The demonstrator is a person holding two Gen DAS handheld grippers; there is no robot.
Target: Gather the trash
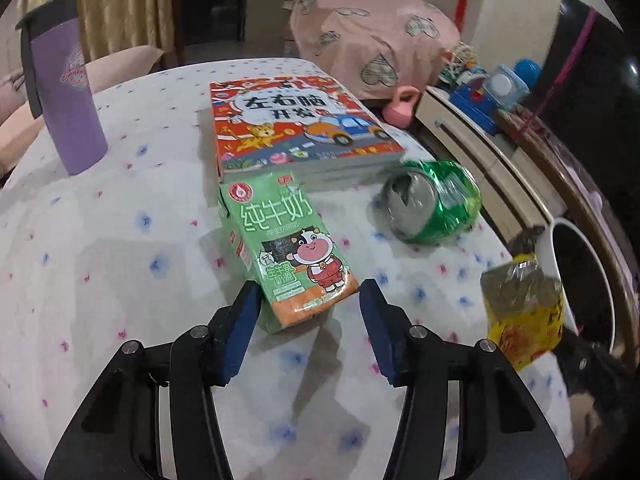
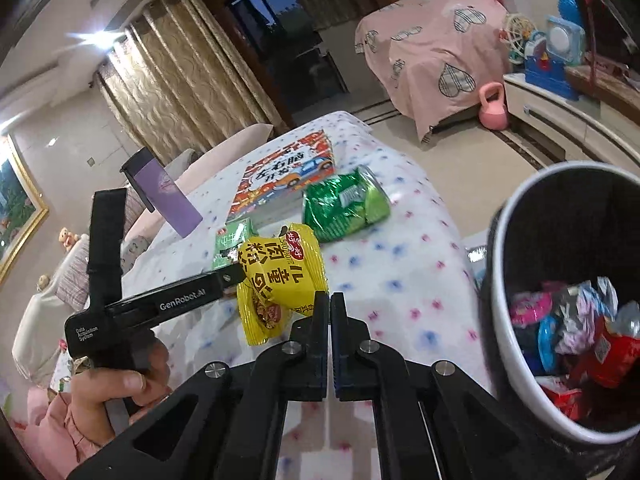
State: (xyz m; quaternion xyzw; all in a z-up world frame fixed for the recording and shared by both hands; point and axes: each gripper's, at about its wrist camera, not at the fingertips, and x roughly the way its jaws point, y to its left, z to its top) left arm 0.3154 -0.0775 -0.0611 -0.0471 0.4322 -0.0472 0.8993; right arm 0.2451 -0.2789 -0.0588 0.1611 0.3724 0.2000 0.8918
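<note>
We hold our left gripper (image 1: pixel 308 296) partly spread over the flowered tablecloth (image 1: pixel 100 240), its blue pads either side of the near end of a green milk carton (image 1: pixel 286 248) that lies flat on the cloth; the left pad sits right at the carton's edge, the right pad stands clear of it, so nothing is gripped. Behind the carton lies a red children's book (image 1: pixel 296 128), and to its right a crushed green can (image 1: pixel 434 200) rests on its side. A purple tumbler (image 1: pixel 66 92) stands upright at the far left of the table.

Our right gripper (image 2: pixel 330 308) is pressed fully together, pinching a corner of a yellow snack packet (image 2: pixel 280 280), which hangs above the cloth. In the left wrist view that packet shows blurred beside the rim of the bin. The white-rimmed bin (image 2: pixel 516 344) stands just off the table's right edge, with crumpled wrappers (image 2: pixel 576 320) inside. A hand (image 2: pixel 116 392) grips the left gripper's handle at the lower left.
</note>
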